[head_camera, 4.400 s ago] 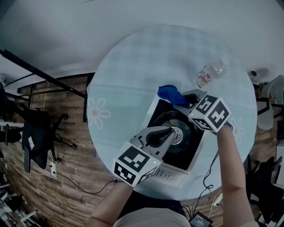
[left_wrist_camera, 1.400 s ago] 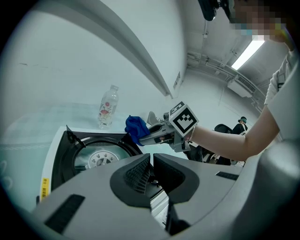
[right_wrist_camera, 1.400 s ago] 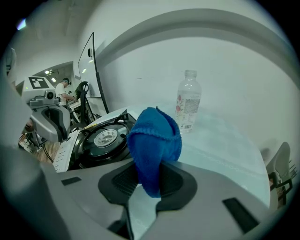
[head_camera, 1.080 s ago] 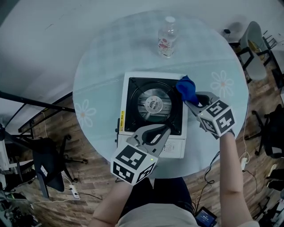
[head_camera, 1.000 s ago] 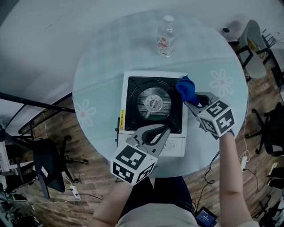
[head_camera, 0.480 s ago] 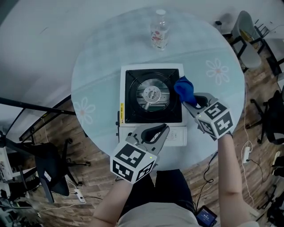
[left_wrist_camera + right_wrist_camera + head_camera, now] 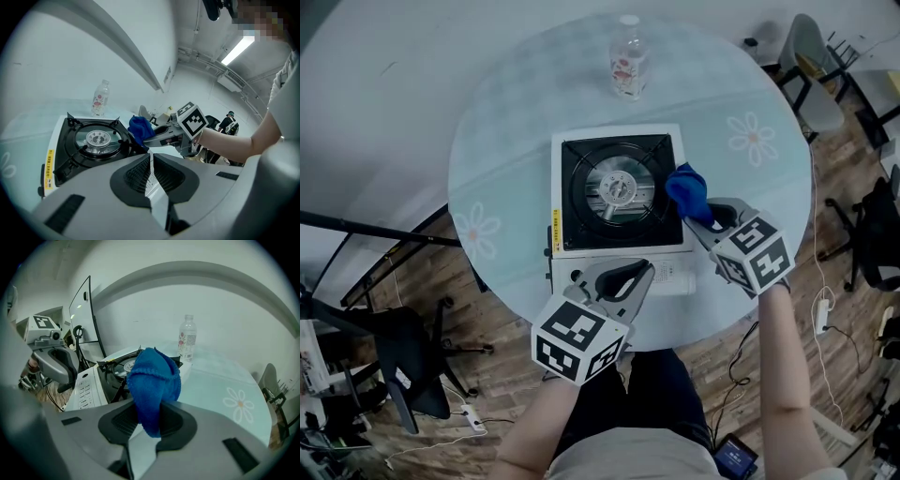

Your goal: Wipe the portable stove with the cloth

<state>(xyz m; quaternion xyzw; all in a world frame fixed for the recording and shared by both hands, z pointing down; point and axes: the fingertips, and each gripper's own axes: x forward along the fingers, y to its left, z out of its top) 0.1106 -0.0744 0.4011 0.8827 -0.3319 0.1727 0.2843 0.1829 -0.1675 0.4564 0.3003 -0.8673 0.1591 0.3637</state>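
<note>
**Blue cloth held at the stove's right edge, left gripper idle at the front**

The right gripper (image 7: 697,216) comes in from 4 o'clock on a bare forearm. Its fingers are closed tight on the blue cloth (image 7: 686,190), which bunches up out of them. The cloth is over the 3 o'clock edge of the portable stove (image 7: 581,225); I cannot tell whether it presses on it. The left gripper (image 7: 637,274) hovers at 6 o'clock, over the stove's white front panel, and points toward 1 o'clock. Its fingers are together with nothing between them. The stove stands near the middle of a round, pale desk (image 7: 516,141) with flower prints, and a plastic bottle (image 7: 628,58) stands upright at 12 o'clock. Around the desk is a wooden floor (image 7: 412,281), with chairs (image 7: 806,56) at 2 o'clock.
</note>
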